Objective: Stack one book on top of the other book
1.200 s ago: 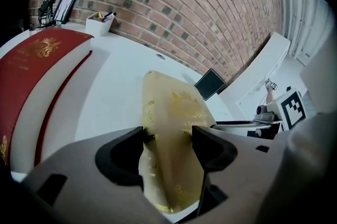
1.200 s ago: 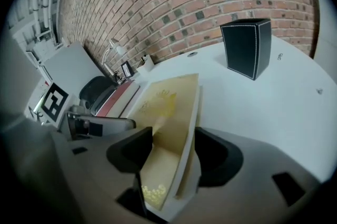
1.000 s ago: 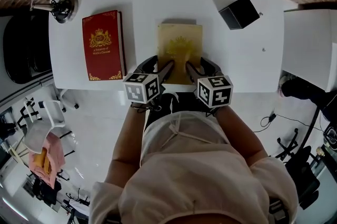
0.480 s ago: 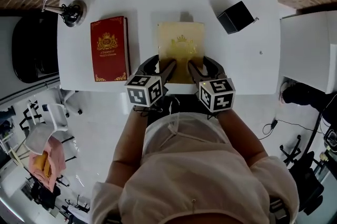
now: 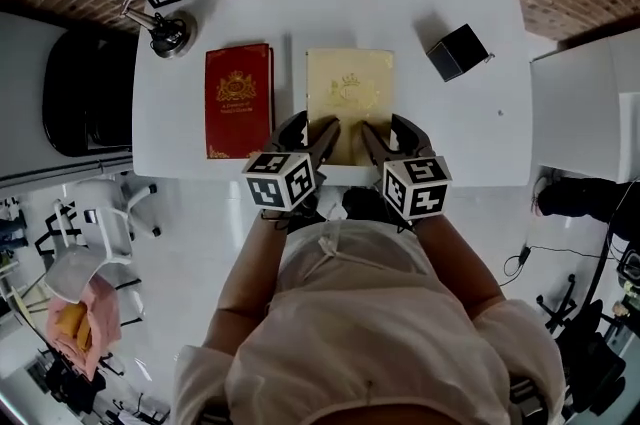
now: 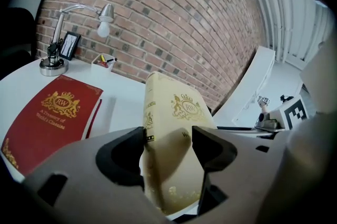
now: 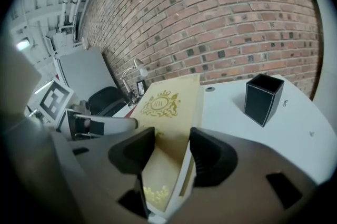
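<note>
Both forearms reach forward from the torso, elbows bent outward, with the left gripper [image 5: 312, 129] and right gripper [image 5: 388, 130] held side by side, close together and level, marker cubes facing up. The left gripper's jaws are closed on the cream book [image 5: 350, 88], its spine against the left jaw and its cover under the right one. The right gripper's jaws likewise clamp that book, whose page edge sits by the right jaw.

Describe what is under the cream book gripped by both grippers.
Only the white table shows around the cream book. The spot directly beneath is covered by the book itself, whose near end the left gripper and right gripper clamp.
</note>
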### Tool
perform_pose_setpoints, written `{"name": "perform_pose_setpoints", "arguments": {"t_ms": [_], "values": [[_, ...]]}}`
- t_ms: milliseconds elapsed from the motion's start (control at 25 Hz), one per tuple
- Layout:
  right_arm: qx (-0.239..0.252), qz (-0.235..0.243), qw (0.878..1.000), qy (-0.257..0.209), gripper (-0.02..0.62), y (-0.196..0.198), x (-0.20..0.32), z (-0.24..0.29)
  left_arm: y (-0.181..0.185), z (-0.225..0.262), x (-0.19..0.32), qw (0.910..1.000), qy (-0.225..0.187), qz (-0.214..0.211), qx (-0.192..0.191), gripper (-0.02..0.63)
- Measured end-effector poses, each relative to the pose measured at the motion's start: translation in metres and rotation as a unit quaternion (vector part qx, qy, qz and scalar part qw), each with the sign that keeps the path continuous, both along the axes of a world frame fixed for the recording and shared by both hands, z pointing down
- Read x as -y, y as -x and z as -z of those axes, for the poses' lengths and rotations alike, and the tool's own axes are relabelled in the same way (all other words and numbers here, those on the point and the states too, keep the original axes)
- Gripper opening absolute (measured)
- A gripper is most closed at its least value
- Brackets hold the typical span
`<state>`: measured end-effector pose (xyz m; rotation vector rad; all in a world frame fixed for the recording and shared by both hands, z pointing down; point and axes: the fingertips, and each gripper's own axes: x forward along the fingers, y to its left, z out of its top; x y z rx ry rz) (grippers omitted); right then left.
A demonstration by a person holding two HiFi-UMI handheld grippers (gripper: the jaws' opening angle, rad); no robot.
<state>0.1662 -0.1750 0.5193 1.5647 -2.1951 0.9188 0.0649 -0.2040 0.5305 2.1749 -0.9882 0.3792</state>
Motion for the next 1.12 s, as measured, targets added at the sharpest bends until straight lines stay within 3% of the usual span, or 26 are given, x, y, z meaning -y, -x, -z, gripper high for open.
{"name": "perform_pose_setpoints", "arguments": {"t_ms": [400,680,1120], "values": [[0.001,-0.044,0.999,-0.022,0.221,0.090,0.009,0.030,0.088,0.030,0.013,0.9992,-0.011,-0.037,-0.012,0.279],[-0.002,-0.028,0.999,-0.017,0.221,0.171,0.027,0.031,0.169,0.030,0.028,0.9988,-0.020,-0.035,0.028,0.279],[-0.001,-0.003,1.000,0.021,0.221,0.256,0.054,0.007,0.254,0.004,0.048,0.9986,0.025,-0.025,0.038,0.279]]}}
